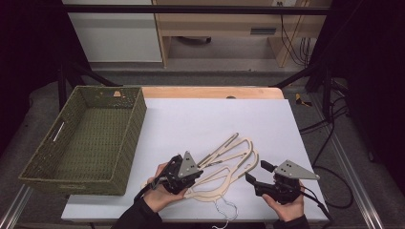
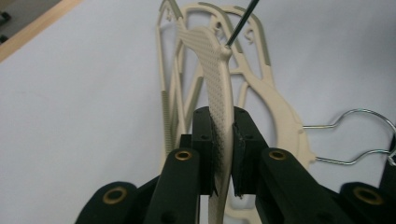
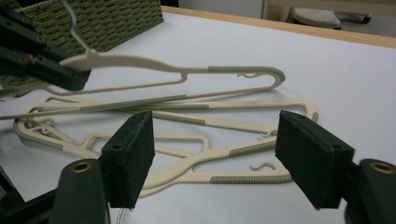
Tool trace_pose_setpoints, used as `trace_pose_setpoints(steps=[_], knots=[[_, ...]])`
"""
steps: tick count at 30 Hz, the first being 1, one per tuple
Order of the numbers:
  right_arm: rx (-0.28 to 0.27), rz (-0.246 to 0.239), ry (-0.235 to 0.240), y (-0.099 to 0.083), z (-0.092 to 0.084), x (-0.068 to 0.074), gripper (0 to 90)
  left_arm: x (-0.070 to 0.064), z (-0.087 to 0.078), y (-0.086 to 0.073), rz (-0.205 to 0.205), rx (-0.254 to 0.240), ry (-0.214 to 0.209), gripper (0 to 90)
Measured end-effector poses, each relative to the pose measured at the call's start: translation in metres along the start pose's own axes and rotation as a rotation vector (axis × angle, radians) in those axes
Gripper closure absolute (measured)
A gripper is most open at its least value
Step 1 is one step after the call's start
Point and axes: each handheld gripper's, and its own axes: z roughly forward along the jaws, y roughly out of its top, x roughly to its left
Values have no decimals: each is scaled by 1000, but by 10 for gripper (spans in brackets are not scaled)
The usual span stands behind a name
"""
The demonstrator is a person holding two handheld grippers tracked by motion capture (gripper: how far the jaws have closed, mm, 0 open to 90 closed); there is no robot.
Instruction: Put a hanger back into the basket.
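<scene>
Several cream plastic hangers lie piled on the white table top, their wire hooks pointing at the near edge. My left gripper is shut on one hanger, and its pads clamp the textured shoulder near the wire hook. In the right gripper view that hanger hangs lifted above the rest of the pile, held by the left gripper. My right gripper stands open to the right of the pile, with nothing between its fingers.
A green woven basket stands at the table's left, close to the left hand, with nothing showing inside it. The white sheet stretches to the wooden far edge. Cables hang off the right side.
</scene>
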Motion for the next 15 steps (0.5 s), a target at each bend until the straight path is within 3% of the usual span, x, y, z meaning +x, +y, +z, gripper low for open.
trace_pose_setpoints(steps=[6,10,15], knots=[[19,27,18,-6,5,-6,233,17,-7,-4,-49,-19,71,854],[19,33,13,-7,6,-6,208,30,-13,-8,-86,-44,73,861],[15,22,14,-7,4,-8,183,37,-27,-10,-116,-99,75,861]])
